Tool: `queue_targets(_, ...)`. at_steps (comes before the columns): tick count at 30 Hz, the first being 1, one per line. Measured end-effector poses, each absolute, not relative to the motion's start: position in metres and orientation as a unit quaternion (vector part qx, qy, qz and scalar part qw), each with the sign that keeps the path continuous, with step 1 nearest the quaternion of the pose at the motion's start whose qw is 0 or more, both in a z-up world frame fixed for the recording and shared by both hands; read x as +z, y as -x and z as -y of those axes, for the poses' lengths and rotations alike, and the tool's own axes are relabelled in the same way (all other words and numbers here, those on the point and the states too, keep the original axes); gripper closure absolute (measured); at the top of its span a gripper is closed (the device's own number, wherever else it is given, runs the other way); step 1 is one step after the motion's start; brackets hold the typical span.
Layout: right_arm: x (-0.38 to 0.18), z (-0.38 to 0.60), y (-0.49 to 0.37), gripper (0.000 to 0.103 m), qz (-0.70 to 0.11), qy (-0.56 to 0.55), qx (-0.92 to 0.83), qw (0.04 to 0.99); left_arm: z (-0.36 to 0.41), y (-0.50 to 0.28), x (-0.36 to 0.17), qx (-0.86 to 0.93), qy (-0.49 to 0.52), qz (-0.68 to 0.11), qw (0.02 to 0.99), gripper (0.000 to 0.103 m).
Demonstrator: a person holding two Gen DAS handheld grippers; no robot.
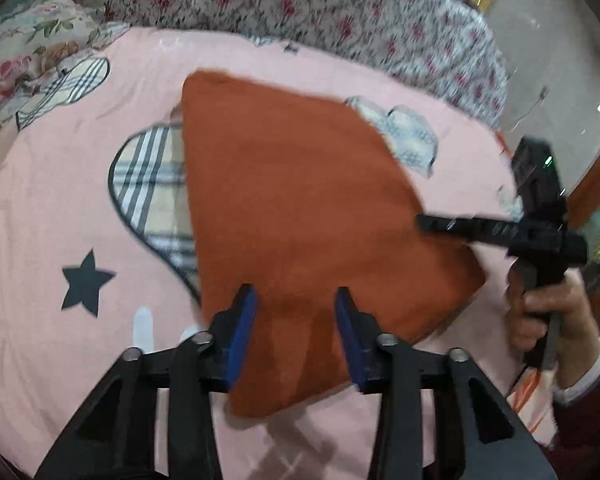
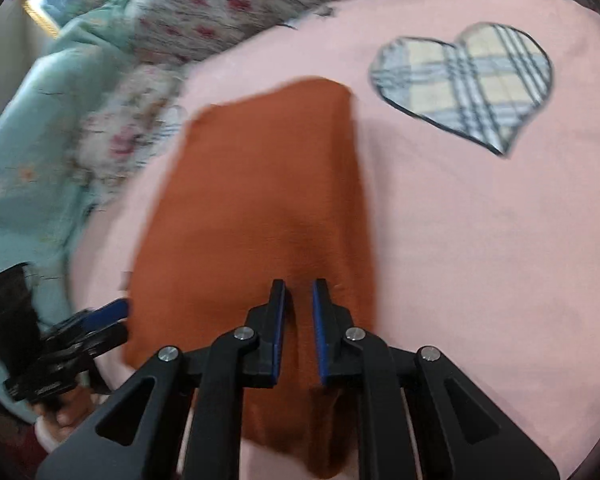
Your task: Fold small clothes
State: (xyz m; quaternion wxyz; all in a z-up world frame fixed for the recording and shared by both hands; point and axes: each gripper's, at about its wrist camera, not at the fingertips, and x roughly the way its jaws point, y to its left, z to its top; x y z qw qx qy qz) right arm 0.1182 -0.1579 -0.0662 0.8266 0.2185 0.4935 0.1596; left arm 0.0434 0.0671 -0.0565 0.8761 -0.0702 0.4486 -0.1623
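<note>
Left tongs (image 1: 296, 296): stood partly open, blue pads (image 1: 242, 332) apart; showed only flat cloth through the gap, with no pinch to be made out.
Left tongs, from the right wrist view: sat at the lower left edge of the frame, blurred, tips just at the cloth's left border; could not be judged for contact there.
Right tongs (image 2: 299, 286): closed down to a narrow slit, nipping a raised ridge of the orange cloth (image 2: 260, 200) between the pads.
Right tongs, from the left wrist view: reached in from the right of the frame, tip on the cloth's right edge, held by a hand (image 1: 548, 312) cut off at the sleeve.
Hidden: lost the cloth's near edge behind both sets of black linkages, at the bottom of each frame.
Hard to make out: smeared by blur along the cloth's borders and across the far bedding.
Cloth's place: lay spread mid-frame on the pink sheet (image 1: 60, 200), running from the tongs toward the upper middle, covering part of a plaid heart (image 1: 148, 184).
Around it: showed a dark star (image 1: 85, 284) at the lower left and a floral quilt (image 1: 300, 12) along the top.
</note>
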Motion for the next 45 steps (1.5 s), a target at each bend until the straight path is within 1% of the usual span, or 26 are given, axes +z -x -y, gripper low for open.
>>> queue_targets(1, -0.073, 0.164, -0.117, 0.099, -0.490, -0.233, 0.156, 0.826, -0.067, -0.042, -0.060, -0.161, 0.068, -0.449, 0.876, 0.067)
queue_targets(2, -0.074, 0.167, -0.117, 0.102, -0.489, -0.240, 0.152, 0.824, -0.069, -0.040, -0.061, -0.161, 0.069, -0.448, 0.877, 0.067)
queue_targets(4, -0.070, 0.168, -0.116, 0.101, -0.487, -0.240, 0.151, 0.826, -0.069, -0.035, -0.058, -0.159, 0.069, -0.448, 0.877, 0.067)
queue_targets(5, -0.063, 0.165, -0.112, 0.097, -0.483, -0.227, 0.153, 0.832, -0.068, -0.033, -0.056, -0.159, 0.071, -0.447, 0.877, 0.067)
queue_targets(10, -0.035, 0.150, -0.085, 0.097, -0.463, -0.192, 0.197, 0.843, -0.066, -0.014, -0.054, -0.173, 0.073, -0.449, 0.874, 0.067)
queue_targets(12, -0.039, 0.143, -0.071, 0.096, -0.472, -0.152, 0.193, 0.847, -0.062, -0.009, -0.064, -0.166, 0.064, -0.457, 0.871, 0.067)
queue_targets(14, -0.058, 0.141, -0.065, 0.097, -0.495, -0.115, 0.166, 0.845, -0.063, -0.011, -0.072, -0.163, 0.068, -0.465, 0.867, 0.067)
queue_targets(18, -0.072, 0.155, -0.059, 0.099, -0.486, -0.149, 0.163, 0.846, -0.064, -0.012, -0.071, -0.160, 0.064, -0.467, 0.867, 0.067)
queue_targets(27, -0.069, 0.153, -0.054, 0.100, -0.489, -0.149, 0.165, 0.843, -0.064, -0.009, -0.069, -0.157, 0.060, -0.472, 0.866, 0.068)
queue_targets(29, -0.064, 0.153, -0.049, 0.096, -0.492, -0.155, 0.168, 0.840, -0.067, -0.007, -0.063, -0.161, 0.063, -0.471, 0.865, 0.068)
queue_targets(32, -0.048, 0.158, -0.048, 0.095, -0.486, -0.174, 0.171, 0.840, -0.074, 0.000, -0.046, -0.162, 0.068, -0.455, 0.873, 0.066)
queue_targets(34, -0.039, 0.163, -0.049, 0.095, -0.469, -0.185, 0.168, 0.847, -0.082, 0.000, -0.039, -0.151, 0.073, -0.447, 0.879, 0.063)
queue_targets(36, -0.033, 0.168, -0.059, 0.087, -0.456, -0.200, 0.168, 0.851, -0.092, -0.008, -0.037, -0.132, 0.084, -0.446, 0.881, 0.063)
queue_targets(37, -0.032, 0.170, -0.069, 0.078, -0.451, -0.209, 0.163, 0.852, -0.094, -0.012, -0.038, -0.126, 0.089, -0.448, 0.881, 0.063)
queue_targets(38, -0.032, 0.171, -0.076, 0.072, -0.447, -0.213, 0.160, 0.854, -0.097, -0.017, -0.039, -0.117, 0.097, -0.450, 0.880, 0.063)
queue_targets(40, -0.036, 0.173, -0.095, 0.072, -0.440, -0.229, 0.157, 0.854, -0.105, -0.027, -0.041, -0.108, 0.115, -0.454, 0.877, 0.063)
queue_targets(45, -0.051, 0.179, -0.144, 0.072, -0.452, -0.265, 0.143, 0.840, -0.116, -0.045, -0.053, -0.086, 0.125, -0.465, 0.872, 0.062)
